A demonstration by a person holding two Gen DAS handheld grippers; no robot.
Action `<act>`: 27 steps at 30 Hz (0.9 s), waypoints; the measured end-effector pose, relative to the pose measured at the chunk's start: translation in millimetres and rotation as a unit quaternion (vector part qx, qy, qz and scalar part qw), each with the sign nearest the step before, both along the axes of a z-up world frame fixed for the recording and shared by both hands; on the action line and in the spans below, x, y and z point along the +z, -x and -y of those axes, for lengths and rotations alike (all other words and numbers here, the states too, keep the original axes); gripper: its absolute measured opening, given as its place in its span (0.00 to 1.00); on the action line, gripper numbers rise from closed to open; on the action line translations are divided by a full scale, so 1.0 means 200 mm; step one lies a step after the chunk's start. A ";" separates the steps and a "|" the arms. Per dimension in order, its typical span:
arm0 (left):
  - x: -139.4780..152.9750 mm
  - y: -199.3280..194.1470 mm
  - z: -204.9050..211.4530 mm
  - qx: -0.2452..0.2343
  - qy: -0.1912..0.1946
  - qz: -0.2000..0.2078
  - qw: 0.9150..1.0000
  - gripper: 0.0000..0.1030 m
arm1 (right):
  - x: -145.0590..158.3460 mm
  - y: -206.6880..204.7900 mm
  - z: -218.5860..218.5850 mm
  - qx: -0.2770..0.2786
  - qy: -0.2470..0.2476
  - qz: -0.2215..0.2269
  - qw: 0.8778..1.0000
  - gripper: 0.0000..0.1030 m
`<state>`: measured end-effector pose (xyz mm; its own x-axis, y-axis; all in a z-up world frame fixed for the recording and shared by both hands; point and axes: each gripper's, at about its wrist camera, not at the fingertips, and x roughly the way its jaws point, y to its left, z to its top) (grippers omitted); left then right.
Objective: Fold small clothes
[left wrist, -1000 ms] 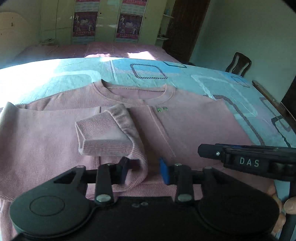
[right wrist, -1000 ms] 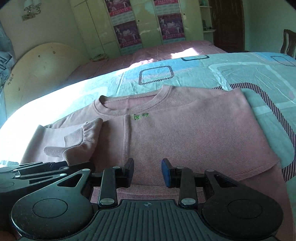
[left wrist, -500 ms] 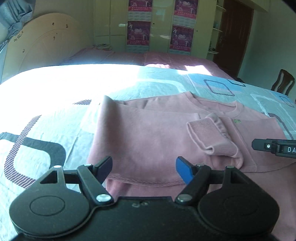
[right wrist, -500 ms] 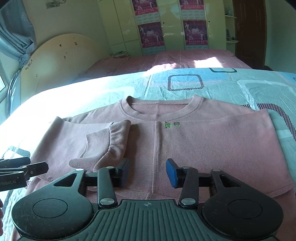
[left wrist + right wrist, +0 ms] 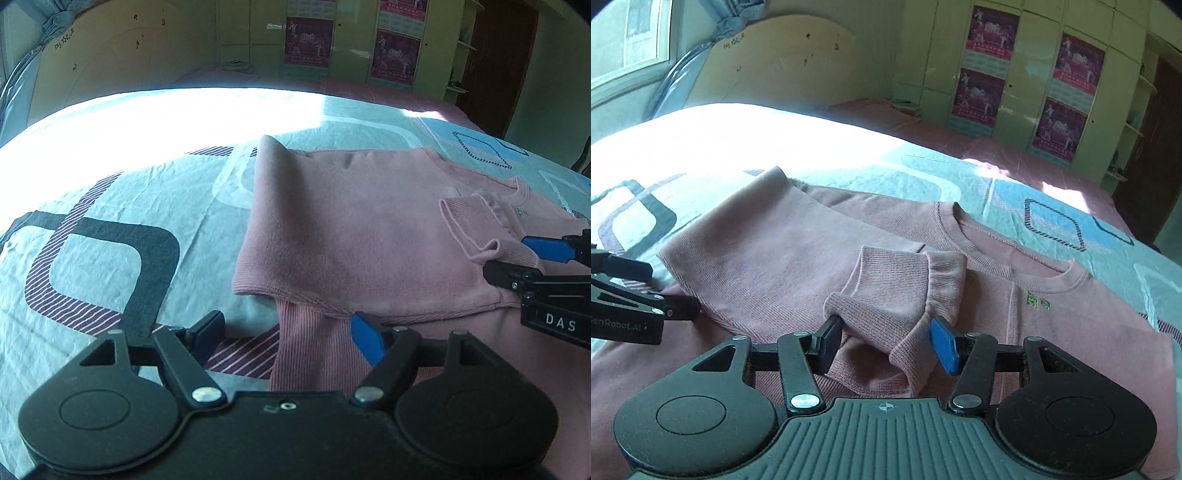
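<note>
A pink sweatshirt (image 5: 351, 229) lies flat on the bed, its left side folded inward, with a sleeve cuff (image 5: 905, 291) lying on the chest near the collar (image 5: 1004, 258). My left gripper (image 5: 288, 338) is open over the ribbed hem at the sweatshirt's lower left corner; it also shows in the right wrist view (image 5: 661, 291). My right gripper (image 5: 886, 339) is open with its fingers on either side of the folded sleeve cuff, holding nothing. It also shows in the left wrist view (image 5: 524, 258).
The bed sheet (image 5: 110, 221) is pale blue with dark striped squares. A headboard (image 5: 783, 74) stands at the far left. A wardrobe with posters (image 5: 1027, 81) and a dark door (image 5: 498, 62) lie beyond the bed.
Both grippers have swung left. The left one moved from the sleeve cuff to the lower left hem and opened wider. The right one opened wider and now straddles the cuff.
</note>
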<state>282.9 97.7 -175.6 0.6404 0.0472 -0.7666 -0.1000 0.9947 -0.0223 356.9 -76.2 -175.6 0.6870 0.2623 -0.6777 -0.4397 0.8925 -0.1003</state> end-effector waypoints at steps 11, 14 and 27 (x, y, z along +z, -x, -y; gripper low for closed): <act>-0.05 -0.02 0.03 -0.015 -0.049 0.022 0.998 0.62 | 0.21 -0.09 0.44 -0.132 -0.171 -0.014 0.976 0.11; -0.05 -0.06 0.07 -0.017 -0.076 0.041 0.996 0.31 | 0.24 -0.06 0.59 -0.172 -0.184 0.000 0.968 0.10; -0.07 -0.05 0.08 -0.014 -0.058 0.044 0.997 0.10 | -0.04 0.03 1.09 -0.300 -0.230 -0.117 0.918 0.11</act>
<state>293.2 80.9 -189.6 0.7071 0.1132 -0.6980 -0.0746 0.9935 0.0856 350.1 -294.9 -182.6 0.6510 0.1793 -0.7376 0.1834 0.9058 0.3820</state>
